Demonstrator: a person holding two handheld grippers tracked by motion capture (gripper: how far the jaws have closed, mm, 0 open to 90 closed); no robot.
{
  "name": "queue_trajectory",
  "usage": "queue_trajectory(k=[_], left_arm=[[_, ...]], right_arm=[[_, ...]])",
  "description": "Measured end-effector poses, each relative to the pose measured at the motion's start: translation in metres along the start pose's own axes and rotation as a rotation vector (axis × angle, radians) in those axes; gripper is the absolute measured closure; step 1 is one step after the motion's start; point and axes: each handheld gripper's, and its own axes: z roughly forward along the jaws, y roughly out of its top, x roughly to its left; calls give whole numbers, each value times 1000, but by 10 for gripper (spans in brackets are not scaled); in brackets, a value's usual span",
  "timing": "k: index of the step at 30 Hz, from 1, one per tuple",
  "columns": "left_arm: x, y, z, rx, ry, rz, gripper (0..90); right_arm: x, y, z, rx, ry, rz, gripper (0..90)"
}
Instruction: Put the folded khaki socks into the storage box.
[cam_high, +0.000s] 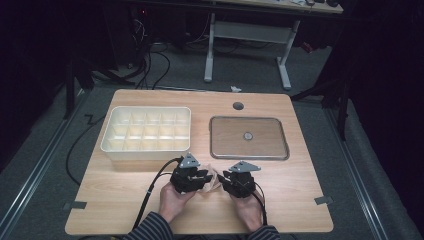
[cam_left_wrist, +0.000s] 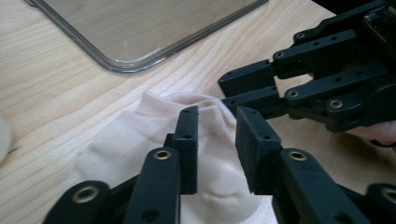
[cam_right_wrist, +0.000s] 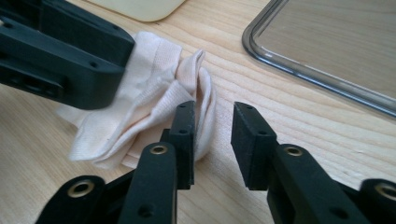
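A cream sock lies crumpled on the wooden table near its front edge, between my two grippers. In the left gripper view, the left gripper stands open just over the sock, with cloth showing in the gap between its jaws. My right gripper reaches in from the right, its tips at the sock's cuff. In the right gripper view, that gripper is open, and its left jaw sits against a raised fold of the sock. A finger of the left gripper hangs over the cloth.
A white box with several compartments stands at the back left. A clear shallow tray with a small round thing in it lies at the back right. A cable hole sits behind the tray.
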Motion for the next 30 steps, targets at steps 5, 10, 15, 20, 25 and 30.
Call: queue_trajectory(k=[5,10,15,20,25,30], left_arm=[[7,-1,-13,-18,42,-31,599],[17,-7,-23,-12,101,-63,524],[22,-12,-21,25,137,-76,490],[23,-19,-12,57,148,-84,459],[25,-30,-2,85,151,-99,444],[25,-35,1,84,169,-96,440]], right_arm=[[1,2,-5,-23,-10,-5,615],[9,11,-14,-59,-18,-25,547],[19,20,-14,-70,-9,-59,528],[22,23,-3,-45,-14,-71,525],[14,16,6,-10,-34,-40,531],[5,5,12,30,-42,-32,541]])
